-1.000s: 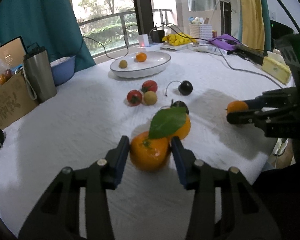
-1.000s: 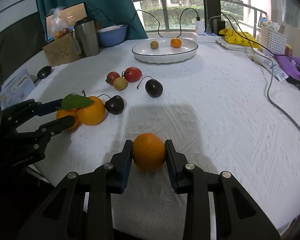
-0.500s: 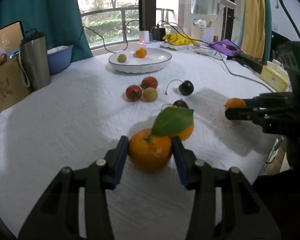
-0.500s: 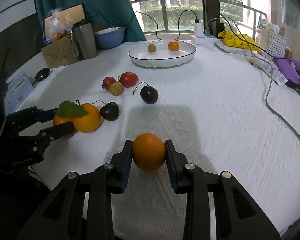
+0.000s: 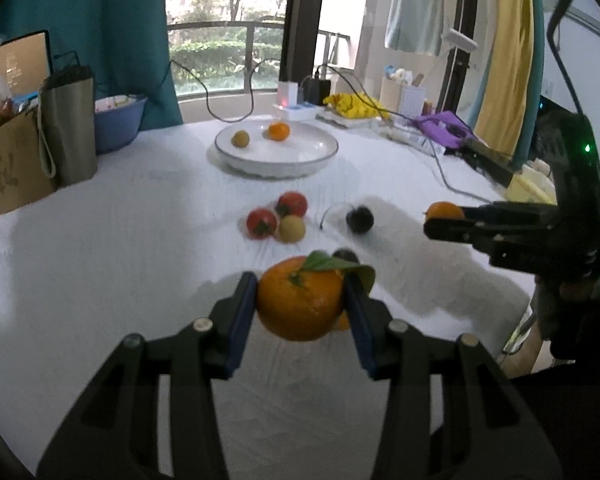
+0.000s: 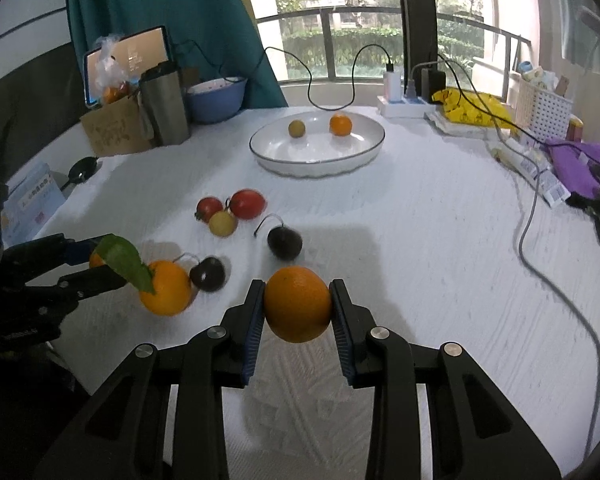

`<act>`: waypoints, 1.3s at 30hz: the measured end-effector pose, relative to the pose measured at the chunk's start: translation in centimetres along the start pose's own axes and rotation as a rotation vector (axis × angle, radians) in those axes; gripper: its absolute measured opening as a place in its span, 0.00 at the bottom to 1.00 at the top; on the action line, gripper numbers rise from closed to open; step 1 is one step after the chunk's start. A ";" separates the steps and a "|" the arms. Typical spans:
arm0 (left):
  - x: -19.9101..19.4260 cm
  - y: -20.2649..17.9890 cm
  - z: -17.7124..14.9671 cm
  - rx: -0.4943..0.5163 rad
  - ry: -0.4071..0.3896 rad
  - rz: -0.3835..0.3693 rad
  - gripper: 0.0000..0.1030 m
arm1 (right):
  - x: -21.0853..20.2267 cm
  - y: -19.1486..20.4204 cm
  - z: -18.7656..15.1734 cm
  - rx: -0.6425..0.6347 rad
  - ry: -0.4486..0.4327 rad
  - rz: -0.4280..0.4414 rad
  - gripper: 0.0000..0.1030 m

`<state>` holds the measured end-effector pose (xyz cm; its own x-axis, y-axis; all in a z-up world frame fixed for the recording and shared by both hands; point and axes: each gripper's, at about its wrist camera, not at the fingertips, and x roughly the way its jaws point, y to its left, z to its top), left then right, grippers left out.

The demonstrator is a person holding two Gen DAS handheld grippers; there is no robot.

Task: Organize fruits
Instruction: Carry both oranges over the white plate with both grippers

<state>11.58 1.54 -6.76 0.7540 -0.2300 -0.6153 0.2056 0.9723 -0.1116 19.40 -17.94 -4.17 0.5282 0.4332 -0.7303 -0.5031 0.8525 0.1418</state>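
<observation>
Left gripper (image 5: 300, 300) angles down over the table's (image 5: 100, 280) near edge, pads clamped on a leafy orange (image 5: 298, 300) held clear of the cloth. Right gripper (image 6: 298, 306) tilts down likewise, pinching a plain orange (image 6: 298, 304). White plate (image 6: 364, 152) sits toward the far edge. Writing on the cardboard box (image 5: 4, 168) is illegible.

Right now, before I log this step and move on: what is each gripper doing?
Left gripper: closed on the leafy orange.
Right gripper: closed on the plain orange.
</observation>
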 end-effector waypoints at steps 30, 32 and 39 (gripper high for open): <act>5.8 2.9 10.0 0.014 -0.030 0.023 0.44 | 4.1 -5.3 8.7 -0.024 -0.071 0.008 0.33; 6.4 3.0 10.7 0.022 -0.036 0.025 0.44 | 4.7 -5.6 9.3 -0.025 -0.074 0.009 0.33; 8.8 3.8 12.5 0.029 -0.041 0.033 0.44 | 6.3 -6.1 10.6 -0.036 -0.073 0.019 0.33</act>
<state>26.75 2.71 -2.83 0.7856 -0.1997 -0.5856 0.1976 0.9779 -0.0684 33.07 -17.25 -2.53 0.5661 0.4703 -0.6770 -0.5368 0.8336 0.1302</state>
